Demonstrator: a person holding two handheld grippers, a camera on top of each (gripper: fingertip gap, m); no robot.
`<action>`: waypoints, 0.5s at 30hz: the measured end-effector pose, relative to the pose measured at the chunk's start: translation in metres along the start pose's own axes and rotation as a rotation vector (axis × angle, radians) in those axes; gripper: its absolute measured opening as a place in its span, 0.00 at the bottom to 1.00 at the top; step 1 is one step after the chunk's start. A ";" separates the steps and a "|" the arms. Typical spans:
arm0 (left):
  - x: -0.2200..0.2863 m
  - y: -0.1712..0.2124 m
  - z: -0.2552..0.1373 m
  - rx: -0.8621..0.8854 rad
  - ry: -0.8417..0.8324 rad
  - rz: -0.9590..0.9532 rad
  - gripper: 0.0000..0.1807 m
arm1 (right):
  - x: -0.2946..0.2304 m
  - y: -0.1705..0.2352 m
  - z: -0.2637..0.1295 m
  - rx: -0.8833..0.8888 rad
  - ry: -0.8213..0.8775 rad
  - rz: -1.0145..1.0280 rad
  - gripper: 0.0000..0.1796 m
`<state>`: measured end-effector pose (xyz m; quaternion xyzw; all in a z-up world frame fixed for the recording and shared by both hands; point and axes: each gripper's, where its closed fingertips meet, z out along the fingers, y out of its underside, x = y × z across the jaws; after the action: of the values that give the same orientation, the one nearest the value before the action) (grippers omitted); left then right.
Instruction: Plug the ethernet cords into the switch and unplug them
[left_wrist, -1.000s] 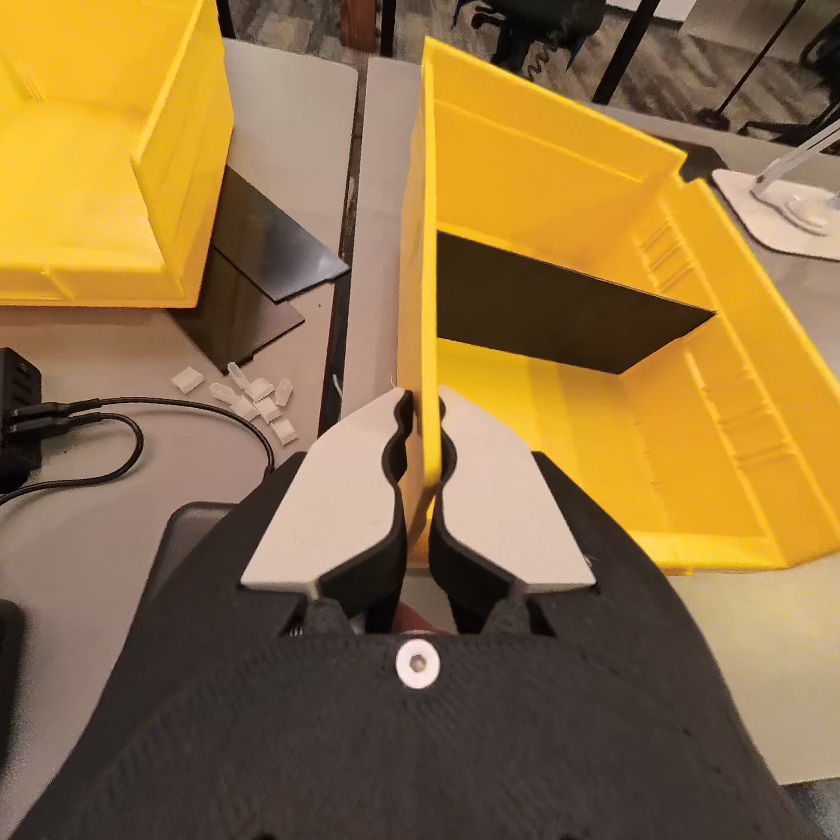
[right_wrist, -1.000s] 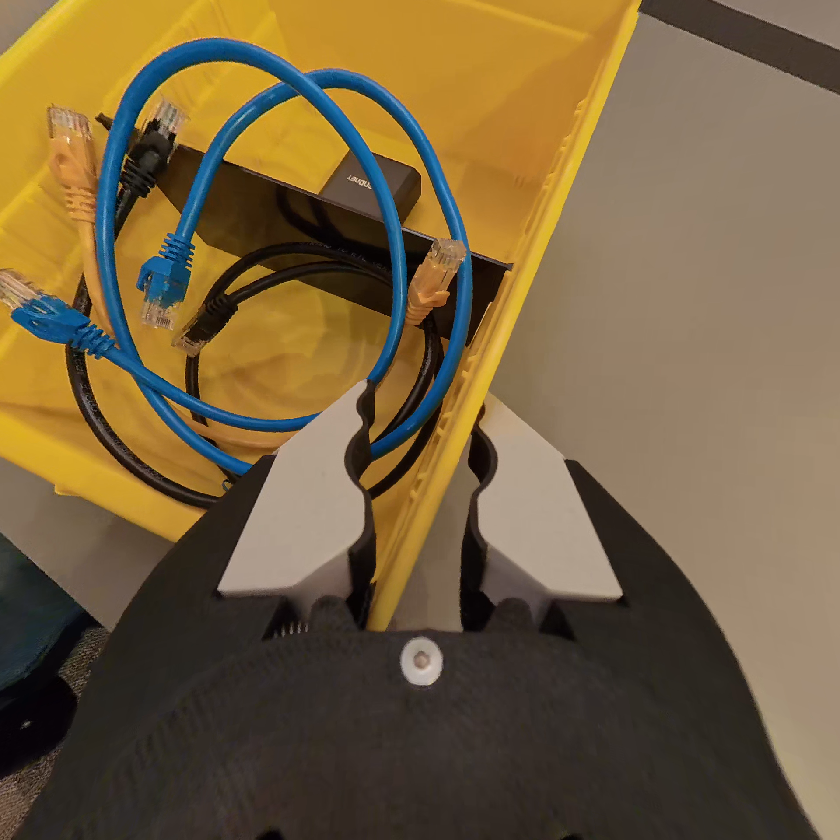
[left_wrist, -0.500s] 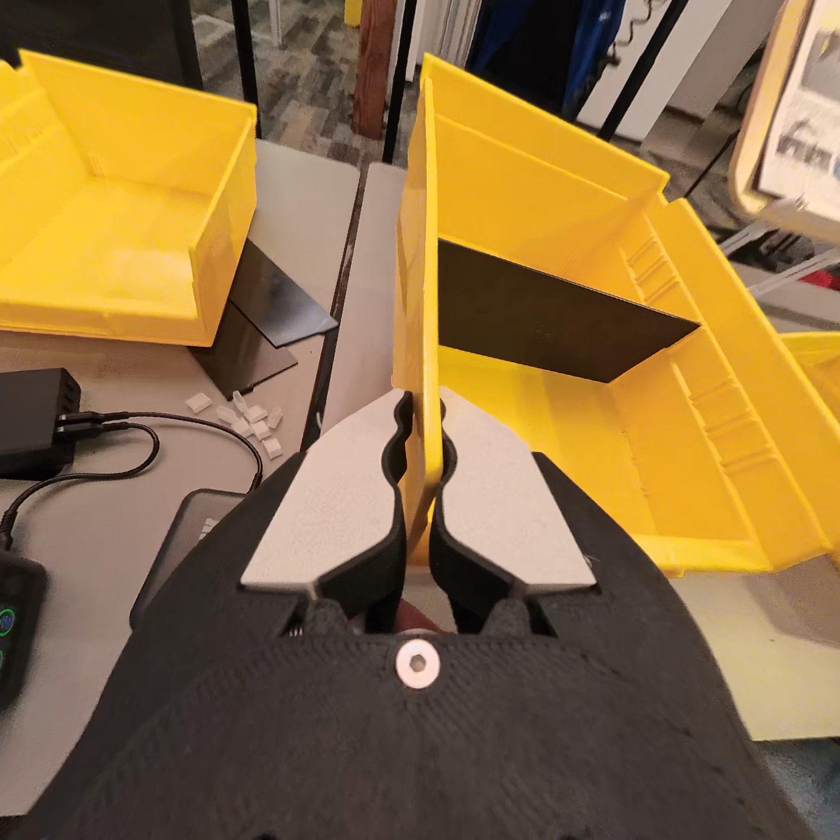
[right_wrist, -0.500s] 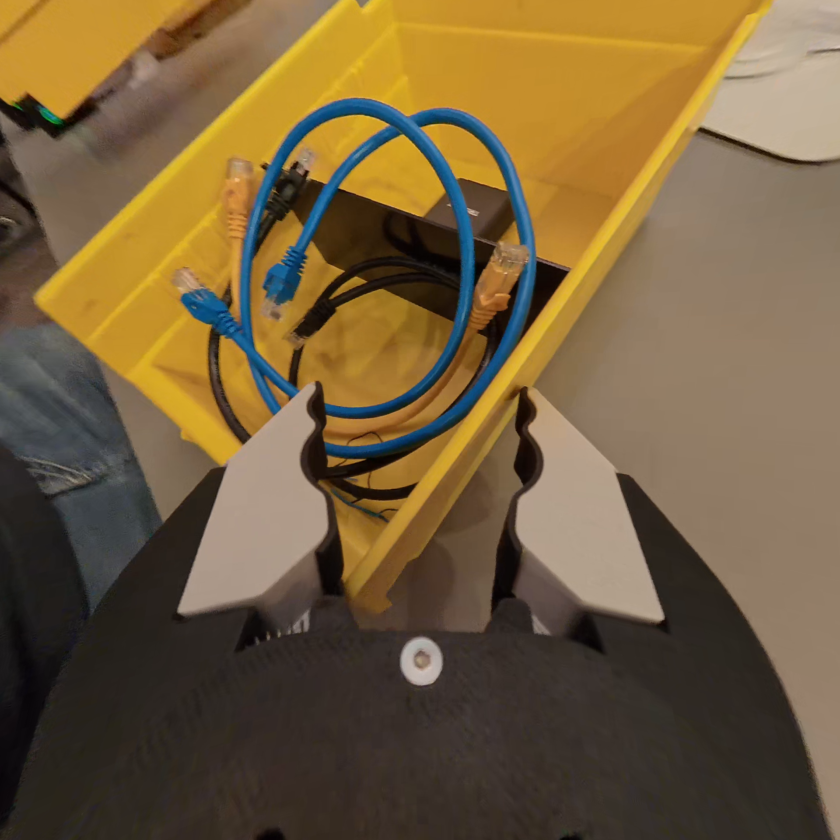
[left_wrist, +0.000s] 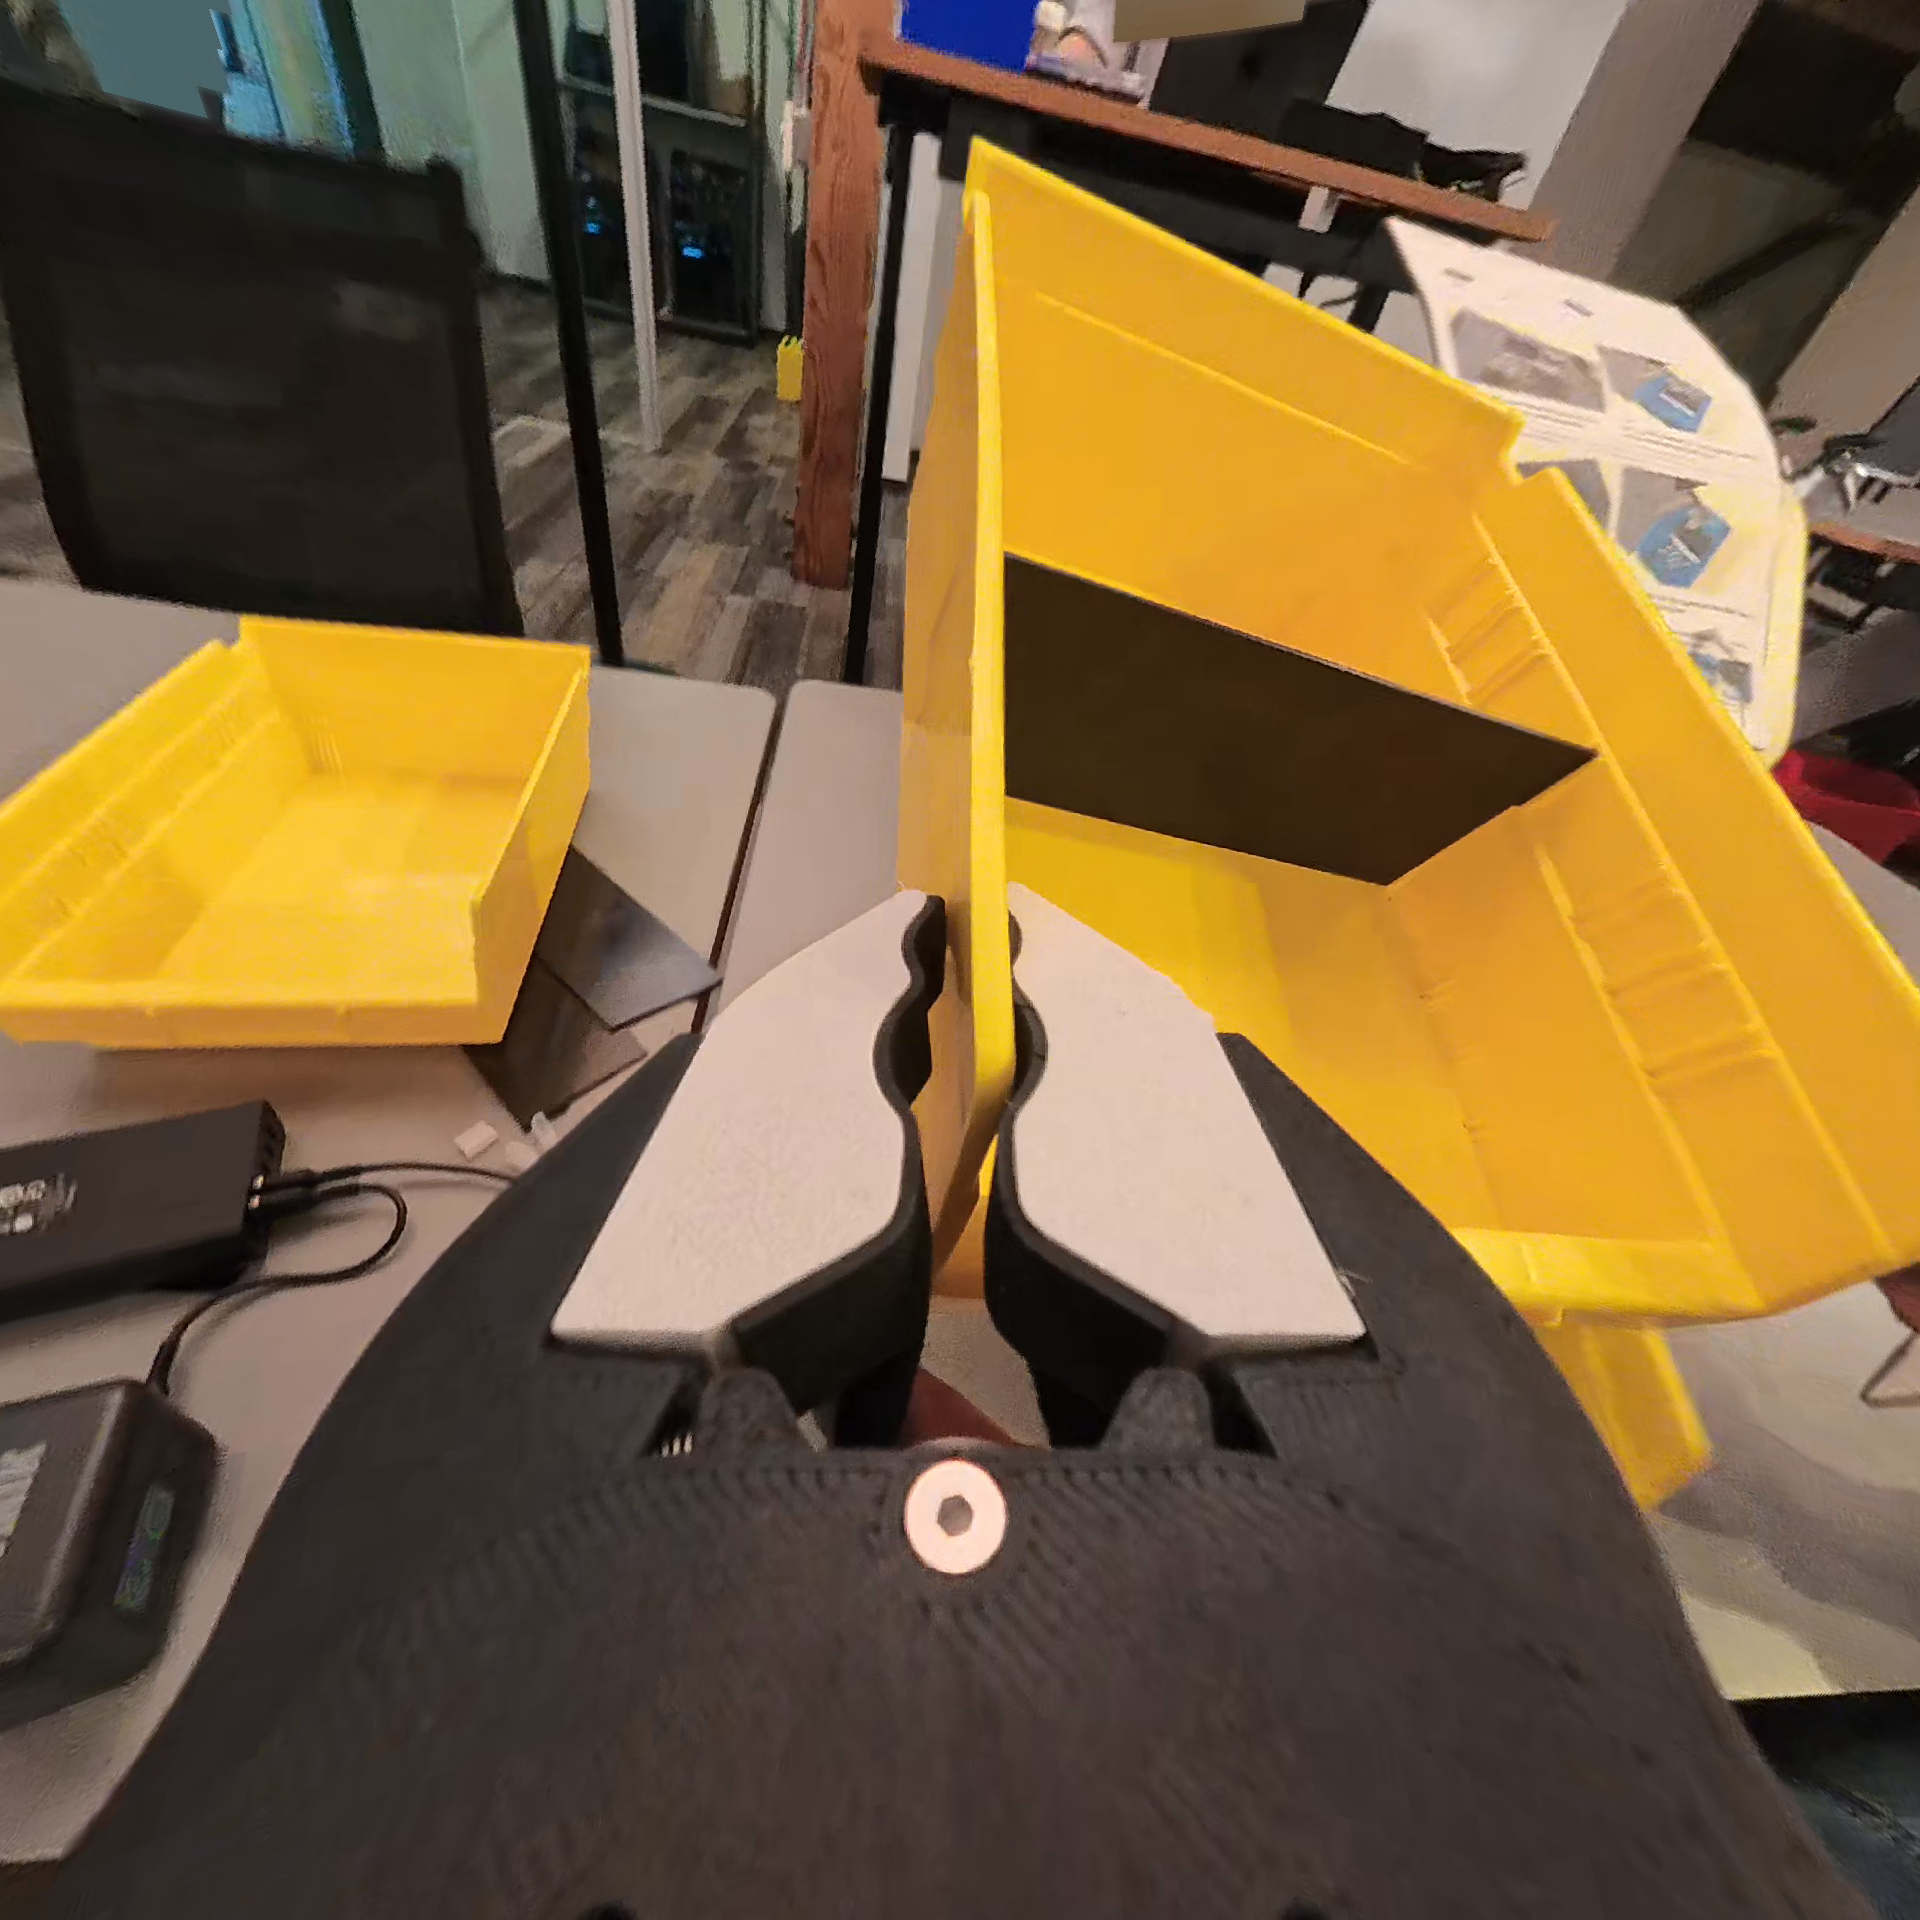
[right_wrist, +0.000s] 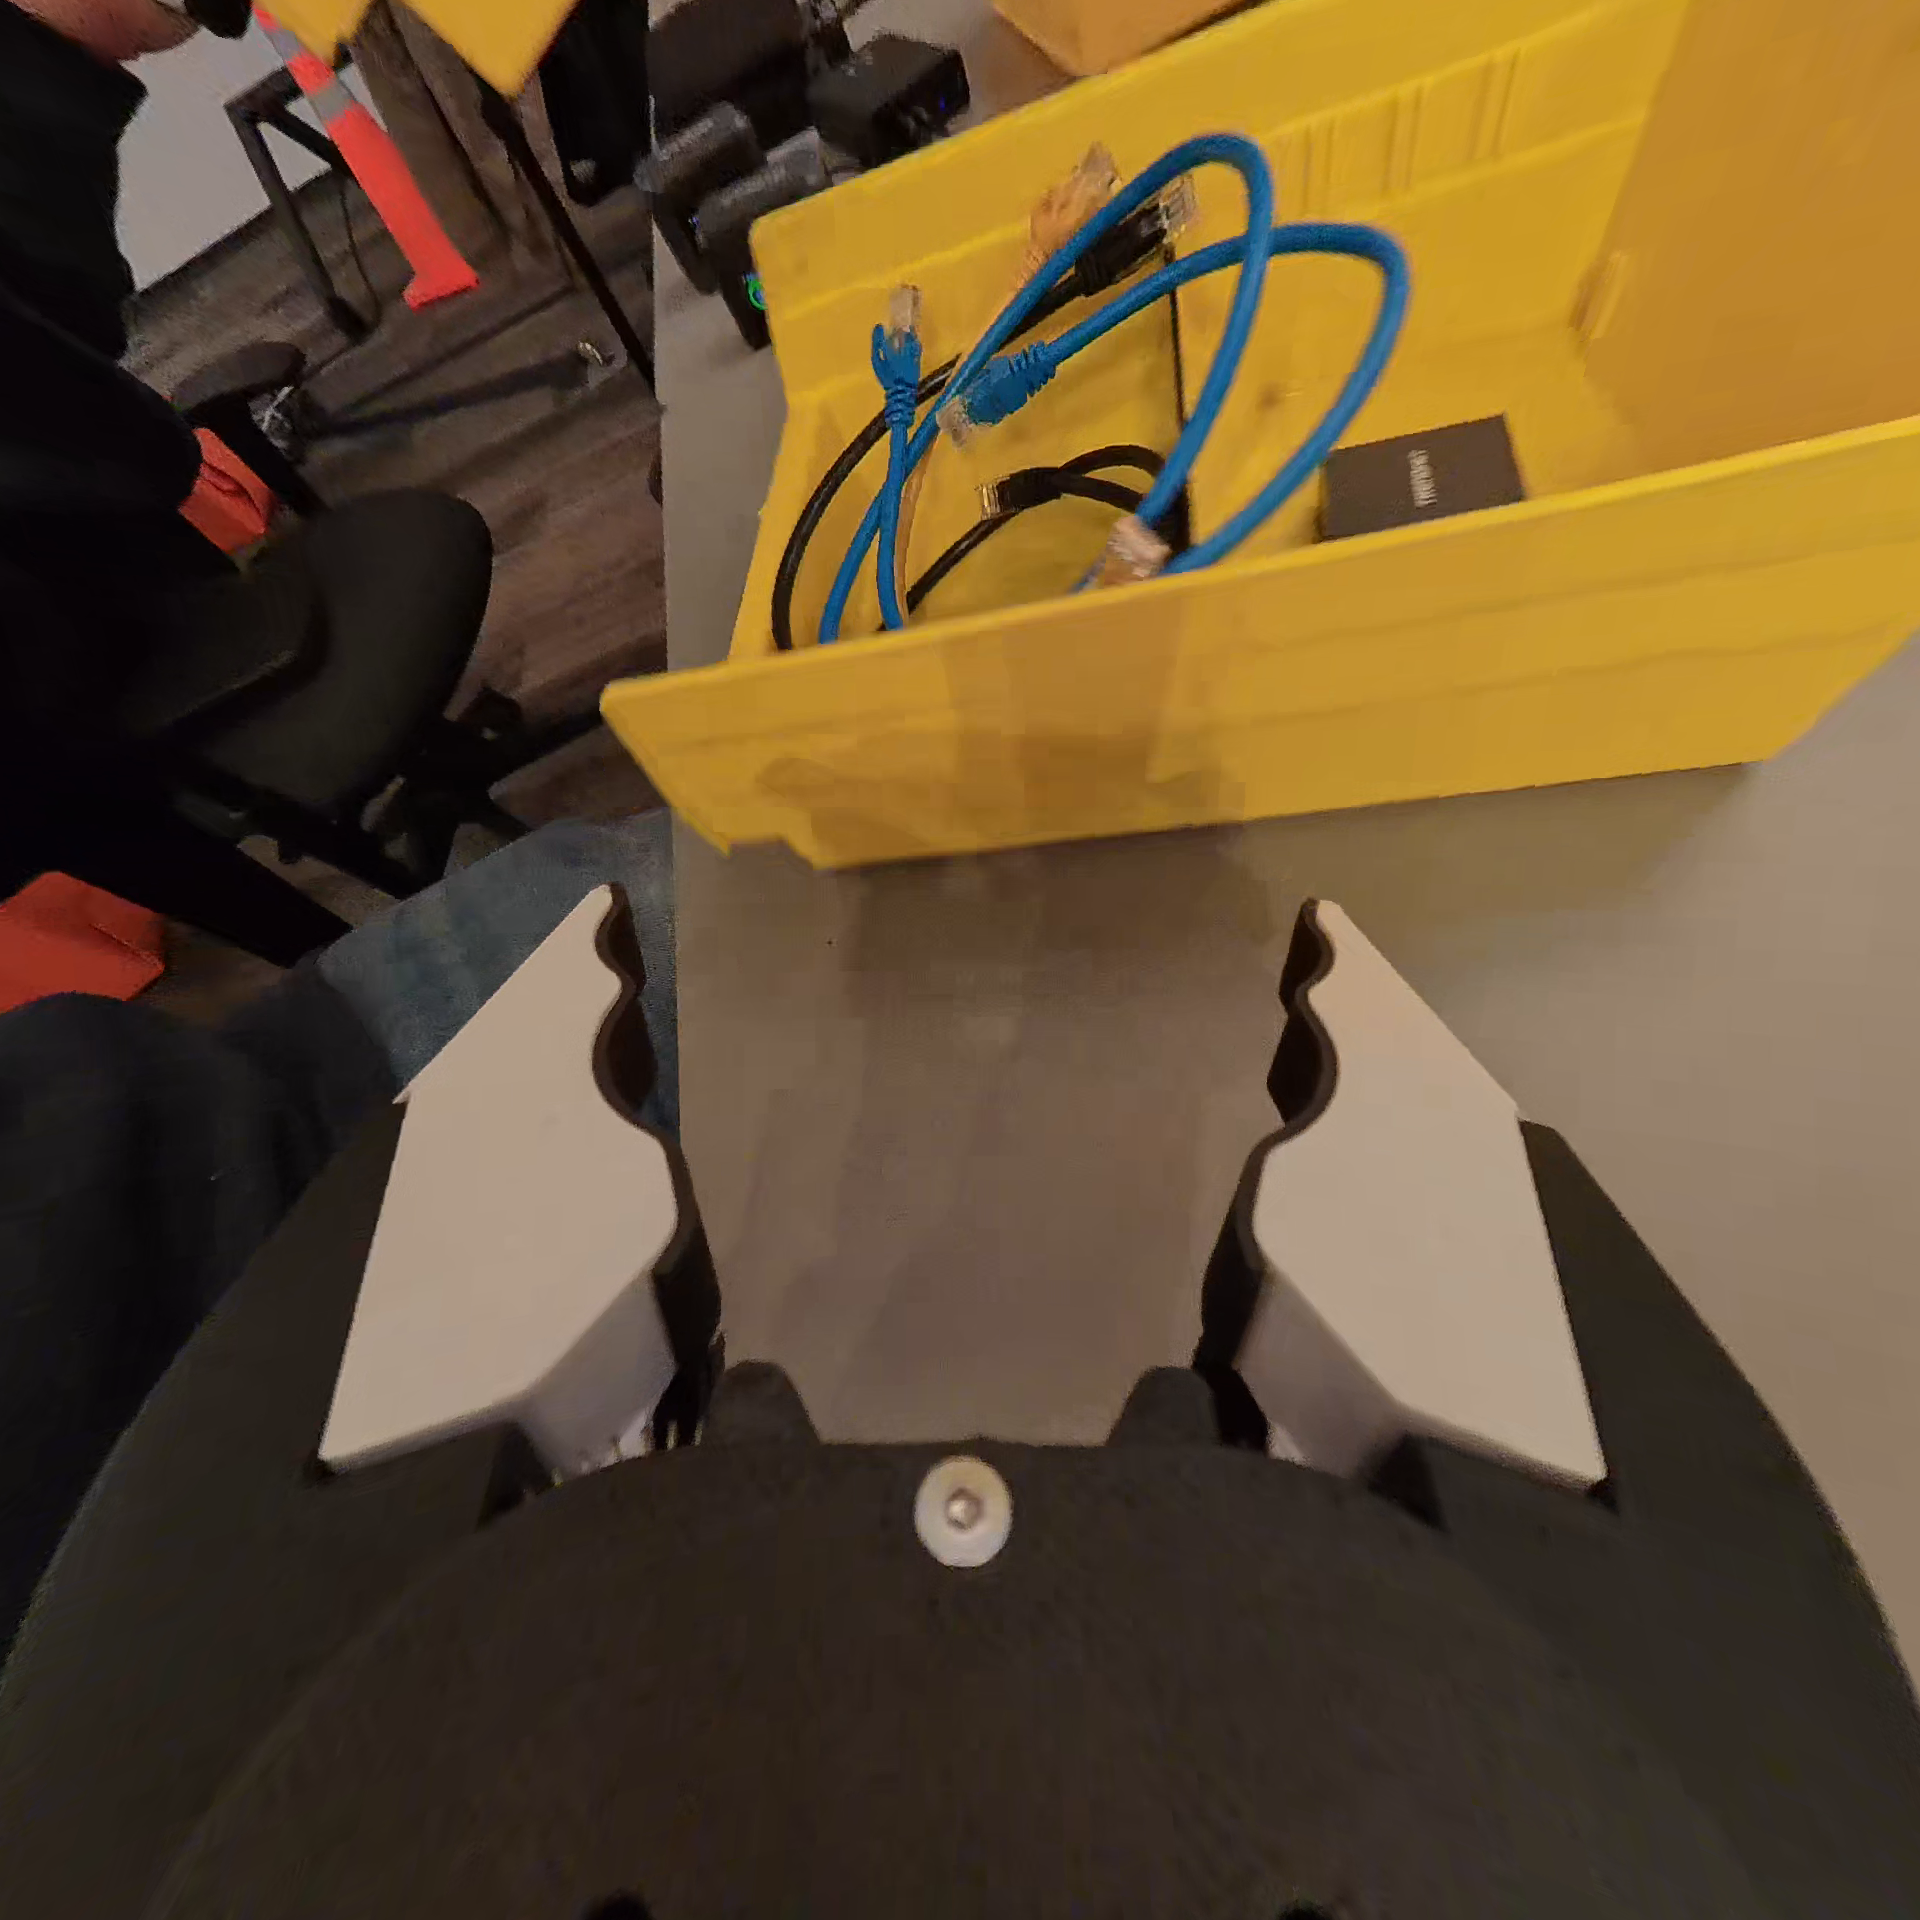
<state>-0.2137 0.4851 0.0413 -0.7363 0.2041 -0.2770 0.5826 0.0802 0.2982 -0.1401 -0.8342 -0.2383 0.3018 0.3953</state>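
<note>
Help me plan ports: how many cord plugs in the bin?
6: orange plug, black plug at the far wall; two blue plugs left; second black plug centre; second orange plug nearest. More may be hidden.

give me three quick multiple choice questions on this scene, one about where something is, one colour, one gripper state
1. Where is the small black box-shaped switch?
A. inside the yellow plastic bin holding the cords
B. on the grey table
C. in the right gripper

2. Which colour are the two big looped ethernet cords?
A. green
B. blue
C. white

3. What is the left gripper doing?
A. open over the table
B. shut on a cord
C. shut on a side wall of the divided yellow bin

Answers:
1 A, it lies within the bin's walls, past the cords.
2 B, both loops are bright blue.
3 C, both fingers press the wall.
</note>
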 end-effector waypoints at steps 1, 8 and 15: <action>0.014 -0.005 0.000 0.007 0.014 0.022 0.03 | -0.001 -0.003 -0.006 0.012 0.001 -0.009 0.66; 0.154 0.008 0.041 -0.019 0.193 0.154 0.03 | -0.015 -0.027 -0.116 0.292 0.004 -0.013 0.65; 0.308 0.079 0.105 -0.120 0.341 0.254 0.03 | -0.012 0.007 -0.239 0.537 0.190 0.129 0.66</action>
<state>0.0907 0.3531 -0.0005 -0.6804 0.4071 -0.3092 0.5251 0.2378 0.1632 -0.0211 -0.7376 -0.0580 0.2991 0.6027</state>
